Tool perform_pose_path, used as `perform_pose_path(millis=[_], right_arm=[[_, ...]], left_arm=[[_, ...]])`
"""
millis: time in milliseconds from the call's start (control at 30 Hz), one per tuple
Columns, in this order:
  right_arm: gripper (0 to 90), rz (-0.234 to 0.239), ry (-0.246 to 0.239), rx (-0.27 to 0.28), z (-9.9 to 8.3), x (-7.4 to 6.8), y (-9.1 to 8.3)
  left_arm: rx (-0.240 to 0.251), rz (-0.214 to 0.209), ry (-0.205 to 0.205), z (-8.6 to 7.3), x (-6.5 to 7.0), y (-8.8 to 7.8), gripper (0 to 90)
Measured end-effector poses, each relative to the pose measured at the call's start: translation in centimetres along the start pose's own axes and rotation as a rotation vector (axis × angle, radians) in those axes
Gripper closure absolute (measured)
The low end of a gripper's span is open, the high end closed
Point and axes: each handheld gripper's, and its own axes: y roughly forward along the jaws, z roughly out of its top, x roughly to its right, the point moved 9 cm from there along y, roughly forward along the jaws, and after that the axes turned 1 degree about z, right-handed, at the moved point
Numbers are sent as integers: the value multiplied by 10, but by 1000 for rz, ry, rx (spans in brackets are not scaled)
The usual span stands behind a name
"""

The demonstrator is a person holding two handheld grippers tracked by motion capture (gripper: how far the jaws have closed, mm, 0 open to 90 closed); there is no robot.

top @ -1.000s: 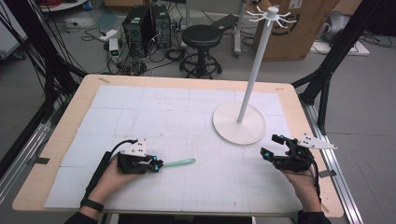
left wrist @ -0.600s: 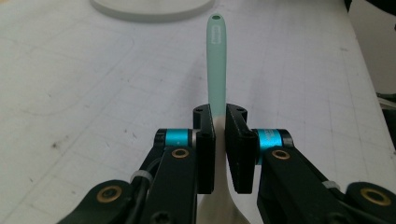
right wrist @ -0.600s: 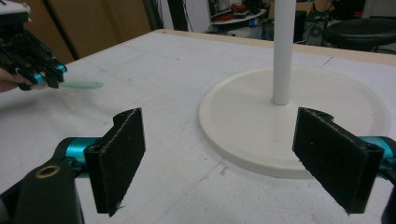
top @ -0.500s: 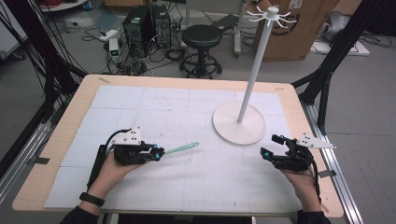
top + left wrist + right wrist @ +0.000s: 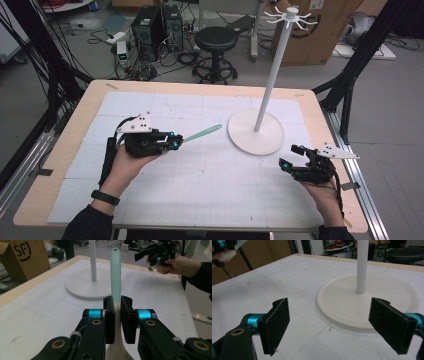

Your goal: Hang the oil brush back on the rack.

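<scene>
The left gripper [image 5: 172,142] is clamped on a mint-green spatula [image 5: 202,133], whose handle points straight ahead at the white stand [image 5: 256,132], well short of its hooked top. Beside the stand's base, the right gripper [image 5: 290,156] waits, jaws apart and empty.

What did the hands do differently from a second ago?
The left tool, shut on the mint-green spoon, has carried it farther up the table and nearer the white stand; the spoon's handle now points up at a slant instead of lying low over the mat. The right tool stayed open and in place, and the stand has not moved.
</scene>
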Motion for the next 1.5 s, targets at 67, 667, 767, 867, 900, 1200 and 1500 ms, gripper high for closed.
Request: perform_pose_path(millis=[67,667,767,867,900,1200,1500], right_arm=[[163,-1,0,0,0,0,0],[162,6,3,1,0,0,0],[162,7,1,2,0,0,0],[162,7,2,3,0,0,0],[162,8,3,2,0,0,0],[163,10,9,4,0,0,-1],[163,13,9,7,1,1,-1]], left_arm=[[25,-3,-9,10,-2,0,827],[101,16,21,97,-11,11,827],[101,15,31,111,-12,14,827],[109,14,37,125,-12,17,827],[114,11,36,130,-11,18,827],[129,4,56,159,-7,27,827],[148,4,68,183,-6,36,827]])
